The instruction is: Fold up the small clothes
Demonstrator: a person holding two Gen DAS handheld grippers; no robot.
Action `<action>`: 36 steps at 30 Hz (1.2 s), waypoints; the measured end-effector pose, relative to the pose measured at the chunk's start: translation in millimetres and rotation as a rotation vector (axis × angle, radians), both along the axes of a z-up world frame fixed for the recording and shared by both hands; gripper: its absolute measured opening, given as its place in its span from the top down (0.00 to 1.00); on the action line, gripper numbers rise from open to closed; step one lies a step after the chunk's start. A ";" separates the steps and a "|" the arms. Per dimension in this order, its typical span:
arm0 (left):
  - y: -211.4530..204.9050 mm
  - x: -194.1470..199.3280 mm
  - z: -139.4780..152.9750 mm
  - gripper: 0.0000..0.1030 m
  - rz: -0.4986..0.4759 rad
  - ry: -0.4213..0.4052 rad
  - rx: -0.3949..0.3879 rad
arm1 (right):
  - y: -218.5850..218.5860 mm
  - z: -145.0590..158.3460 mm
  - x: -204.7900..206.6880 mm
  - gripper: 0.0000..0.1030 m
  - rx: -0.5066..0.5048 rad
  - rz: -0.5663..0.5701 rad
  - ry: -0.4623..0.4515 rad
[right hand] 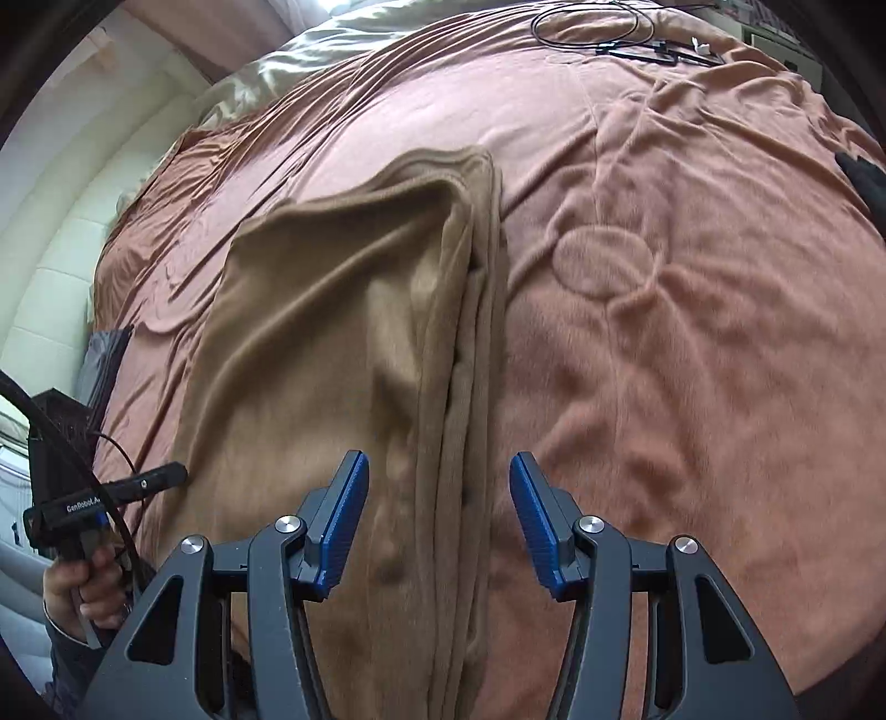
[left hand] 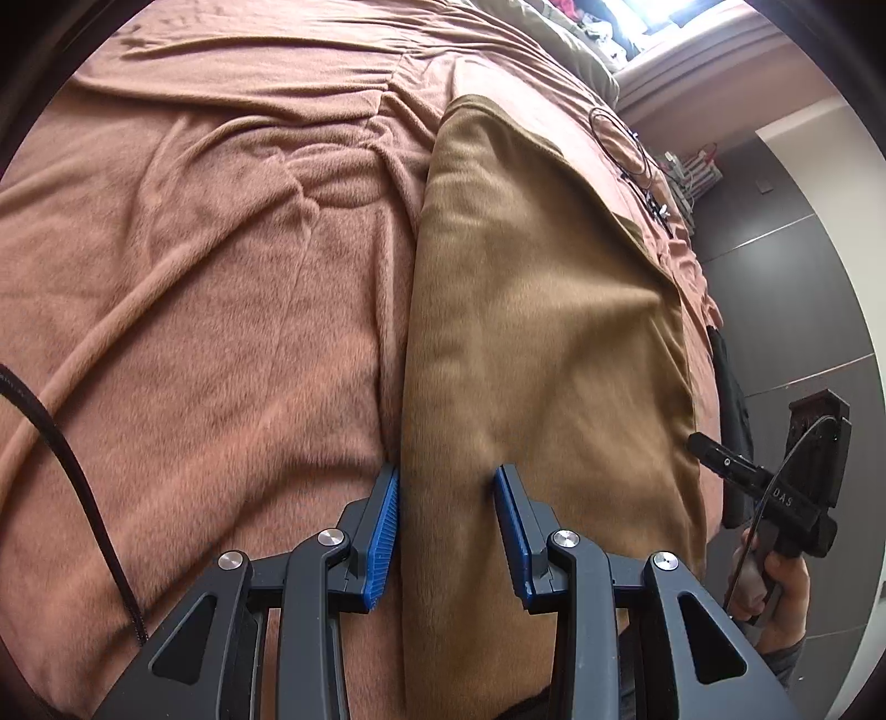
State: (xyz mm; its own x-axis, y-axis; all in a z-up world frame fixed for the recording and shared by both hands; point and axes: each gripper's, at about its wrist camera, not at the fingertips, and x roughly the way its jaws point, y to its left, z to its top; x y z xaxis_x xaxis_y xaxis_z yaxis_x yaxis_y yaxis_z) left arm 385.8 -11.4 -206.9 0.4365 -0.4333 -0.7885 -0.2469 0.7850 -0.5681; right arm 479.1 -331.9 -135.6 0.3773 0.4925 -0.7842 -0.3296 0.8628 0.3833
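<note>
A tan fleece garment [left hand: 542, 310] lies folded lengthwise on a pink-brown blanket [left hand: 194, 277]. My left gripper [left hand: 446, 487] is shut on the garment's near left edge, with the cloth filling the gap between its blue pads [left hand: 382, 531] and creases running from the tip. In the right wrist view the same garment [right hand: 332, 310] shows its stacked layers along its right side. My right gripper [right hand: 440, 471] stands open above that layered edge, both pads clear of the cloth.
Each view shows the other gripper held by a hand [left hand: 769, 581] at the bed's side. Thin black cables [right hand: 609, 33] lie coiled at the blanket's far end. A beige duvet [right hand: 288, 61] sits beyond. A black cord [left hand: 66, 459] hangs left.
</note>
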 end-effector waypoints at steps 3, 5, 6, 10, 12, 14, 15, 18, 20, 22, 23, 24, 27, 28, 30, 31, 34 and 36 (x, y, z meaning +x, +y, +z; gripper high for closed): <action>-3.9 -12.3 -1.0 0.65 0.001 -0.005 0.001 | 3.6 -5.6 -10.4 0.60 -0.024 0.000 0.021; -7.0 -17.4 -0.6 0.65 -0.003 -0.008 0.002 | 3.5 -10.2 -16.1 0.66 -0.039 -0.010 0.036; -8.3 -21.5 -0.6 0.65 -0.004 -0.010 -0.002 | 1.9 -11.6 -20.2 0.66 -0.037 -0.017 0.041; -10.8 -33.4 -1.0 0.65 0.000 -0.016 -0.020 | -2.5 -10.4 -37.5 0.77 -0.030 -0.032 0.037; -10.8 -38.3 -2.0 0.65 0.006 -0.017 -0.029 | -4.4 -8.7 -48.7 0.79 -0.037 -0.035 0.025; -11.1 -42.9 -2.9 0.65 0.014 -0.018 -0.039 | -9.7 -10.2 -58.2 0.79 -0.028 -0.041 0.029; -11.4 -44.3 -2.9 0.65 0.015 -0.018 -0.042 | -12.9 -12.4 -63.1 0.79 -0.020 -0.044 0.036; -15.0 -47.3 -2.9 0.65 0.013 -0.021 -0.045 | -21.0 -19.2 -75.1 0.79 -0.013 -0.051 0.048; -16.6 -48.2 -2.9 0.71 0.022 -0.024 -0.044 | -25.8 -23.2 -80.4 0.82 0.008 -0.056 0.055; -19.1 -48.4 -2.5 0.83 0.008 -0.017 -0.024 | -30.5 -24.9 -85.0 0.86 0.035 -0.065 0.054; -20.8 -47.7 -1.2 0.87 0.004 -0.022 -0.018 | -32.9 -24.0 -87.5 0.88 0.048 -0.071 0.050; -20.1 -48.4 1.5 0.90 0.002 -0.026 -0.016 | -32.8 -24.2 -89.9 0.90 0.056 -0.072 0.046; -16.3 -52.1 8.9 0.93 -0.004 -0.039 -0.015 | -32.3 -19.6 -96.5 0.91 0.077 -0.050 0.035; -14.6 -54.4 13.5 0.93 -0.016 -0.048 -0.003 | -32.5 -18.5 -99.2 0.92 0.089 -0.042 0.035; -11.4 -57.0 19.5 0.93 -0.035 -0.060 0.009 | -33.4 -17.6 -106.7 0.92 0.114 -0.021 0.039; -7.5 -58.5 21.6 0.93 -0.041 -0.060 0.008 | -32.6 -16.6 -110.1 0.92 0.122 -0.004 0.039; 1.9 -61.9 27.0 0.93 -0.048 -0.055 0.002 | -27.8 -17.0 -119.5 0.92 0.136 0.056 0.049; 6.2 -62.1 28.9 0.91 -0.067 -0.048 -0.003 | -28.2 -16.0 -118.5 0.91 0.138 0.063 0.047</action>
State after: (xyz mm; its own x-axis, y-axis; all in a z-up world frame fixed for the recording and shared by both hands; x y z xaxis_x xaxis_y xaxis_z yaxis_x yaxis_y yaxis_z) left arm 323.7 -5.2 -178.0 0.4438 -0.4647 -0.7662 -0.1668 0.7972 -0.5802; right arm 360.6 -360.1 -151.6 0.3065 0.6184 -0.7236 -0.3605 0.7790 0.5131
